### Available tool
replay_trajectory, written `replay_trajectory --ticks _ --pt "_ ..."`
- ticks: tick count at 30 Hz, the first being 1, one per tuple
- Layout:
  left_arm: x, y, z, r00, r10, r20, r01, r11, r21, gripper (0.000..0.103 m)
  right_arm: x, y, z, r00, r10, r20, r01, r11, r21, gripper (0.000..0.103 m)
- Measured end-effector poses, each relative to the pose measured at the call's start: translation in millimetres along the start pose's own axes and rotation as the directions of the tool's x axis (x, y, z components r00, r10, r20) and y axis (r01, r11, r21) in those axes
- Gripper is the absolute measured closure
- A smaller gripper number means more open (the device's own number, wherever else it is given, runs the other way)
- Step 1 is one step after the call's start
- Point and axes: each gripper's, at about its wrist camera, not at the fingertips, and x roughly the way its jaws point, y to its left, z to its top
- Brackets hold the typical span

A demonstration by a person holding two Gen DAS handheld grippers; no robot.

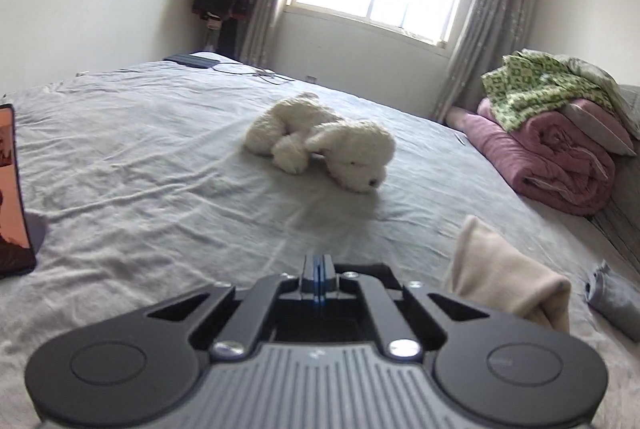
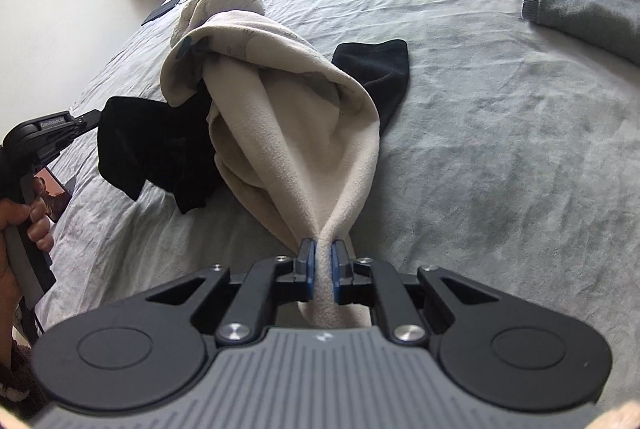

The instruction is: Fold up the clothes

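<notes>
My right gripper (image 2: 323,257) is shut on a bunched end of a beige fleece garment (image 2: 280,117), which rises twisted from the grey bed sheet (image 2: 480,169). A black garment (image 2: 152,153) lies partly under and left of the beige one, and another black part (image 2: 380,73) shows on its right. My left gripper (image 2: 94,117), held by a hand (image 2: 36,225), meets the black garment's left edge. In the left wrist view its jaws (image 1: 318,265) are pressed together, with black cloth (image 1: 372,269) just beneath and the beige garment (image 1: 508,289) to the right.
A white plush dog (image 1: 320,141) lies mid-bed. A grey garment (image 2: 584,13) rests at the right. Rolled pink quilts and green bedding (image 1: 552,157) are stacked along the right edge. A lit screen (image 1: 12,189) stands at the left. A laptop and cable (image 1: 200,61) sit far back.
</notes>
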Motion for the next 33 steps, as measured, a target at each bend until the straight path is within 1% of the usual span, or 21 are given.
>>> replay_trajectory --ticks 1,3,5,6,7,8,9,12,13,14,15,18,19,21,22,25,27,28,30,32,33 --pt "0.1 5.8 3.5 1.000 0.019 0.009 -0.019 1.000 -0.015 0.103 0.0 -0.6 -0.2 1.000 0.000 -0.002 0.000 1.000 0.003 0.093" --pt "1.2 13.4 6.5 0.999 0.033 0.008 -0.033 0.999 -0.036 0.103 0.0 -1.1 -0.3 1.000 -0.002 -0.003 0.002 1.000 0.005 0.093" --pt "2.8 16.9 7.1 1.000 0.020 -0.017 -0.021 0.998 -0.063 0.102 0.2 -0.8 -0.2 1.000 -0.004 -0.004 0.004 1.000 0.006 0.092" --pt "3.7 18.0 6.8 0.999 0.012 -0.033 -0.014 0.997 -0.079 0.098 0.2 -0.7 0.0 1.000 -0.004 -0.004 0.004 1.000 0.007 0.090" --pt "4.8 15.9 4.8 0.999 -0.012 -0.050 0.008 0.997 -0.081 0.094 0.7 -0.6 0.0 1.000 -0.004 -0.005 0.004 1.000 0.008 0.088" --pt "5.8 13.7 2.7 0.997 -0.035 -0.068 0.029 0.996 -0.083 0.083 0.9 -0.5 0.0 1.000 -0.004 -0.006 0.004 1.000 0.007 0.087" --pt "6.9 11.6 0.7 0.995 -0.058 -0.086 0.051 0.995 -0.086 0.070 1.1 -0.4 0.1 1.000 -0.004 -0.008 0.004 1.000 0.006 0.086" --pt "12.7 -2.7 -11.1 0.977 -0.152 -0.150 0.141 0.987 -0.081 0.053 1.5 1.3 0.2 1.000 -0.004 -0.011 0.004 1.000 -0.006 0.084" --pt "16.7 -9.9 -15.7 0.965 -0.186 -0.186 0.177 0.982 -0.067 0.050 1.3 2.1 0.2 1.000 -0.005 -0.011 0.005 1.000 -0.010 0.084" --pt "19.7 -15.7 -20.7 0.956 -0.205 -0.211 0.197 0.979 -0.060 0.046 1.6 2.8 0.3 1.000 -0.006 -0.012 0.006 1.000 -0.015 0.084" --pt "22.7 -21.5 -25.7 0.946 -0.224 -0.236 0.218 0.975 -0.053 0.045 1.4 3.3 0.5 1.000 -0.008 -0.011 0.008 1.000 -0.019 0.084" --pt "32.2 -37.4 -43.3 0.908 -0.281 -0.311 0.280 0.959 -0.051 0.045 1.3 3.4 2.1 1.000 -0.024 -0.004 0.024 0.999 -0.027 0.084" --pt "34.9 -41.4 -47.9 0.898 -0.292 -0.329 0.293 0.955 -0.049 0.045 0.8 3.1 2.9 0.999 -0.032 0.001 0.032 0.999 -0.026 0.079" --pt "38.4 -49.9 -56.5 0.879 -0.308 -0.364 0.318 0.948 -0.035 0.045 -0.7 2.6 4.5 0.999 -0.048 0.014 0.048 0.999 -0.025 0.062" --pt "39.4 -52.7 -59.7 0.874 -0.311 -0.375 0.324 0.946 -0.029 0.045 -2.0 3.1 5.9 0.998 -0.055 0.025 0.056 0.998 -0.028 0.060" --pt "40.4 -59.6 -67.7 0.867 -0.307 -0.392 0.334 0.942 0.001 0.046 -4.9 5.9 10.9 0.997 -0.064 0.054 0.066 0.997 -0.037 0.056" --pt "41.4 -62.8 -73.4 0.866 -0.297 -0.402 0.334 0.942 0.024 0.050 -5.0 9.3 14.6 0.996 -0.061 0.065 0.064 0.997 -0.043 0.053" --pt "42.1 -63.9 -75.8 0.867 -0.289 -0.407 0.330 0.943 0.033 0.054 -4.3 11.7 16.5 0.996 -0.057 0.068 0.060 0.997 -0.047 0.053" --pt "45.4 -63.6 -80.0 0.865 -0.275 -0.419 0.320 0.947 0.040 0.080 -2.3 17.9 20.1 0.996 -0.047 0.071 0.052 0.997 -0.058 0.053" --pt "47.6 -61.6 -82.0 0.874 -0.255 -0.414 0.301 0.953 0.047 0.088 1.4 26.3 23.0 0.997 -0.036 0.073 0.041 0.996 -0.075 0.051" --pt "47.7 -61.2 -81.6 0.878 -0.252 -0.407 0.296 0.954 0.050 0.090 3.8 30.8 24.2 0.997 -0.030 0.073 0.036 0.996 -0.083 0.051"
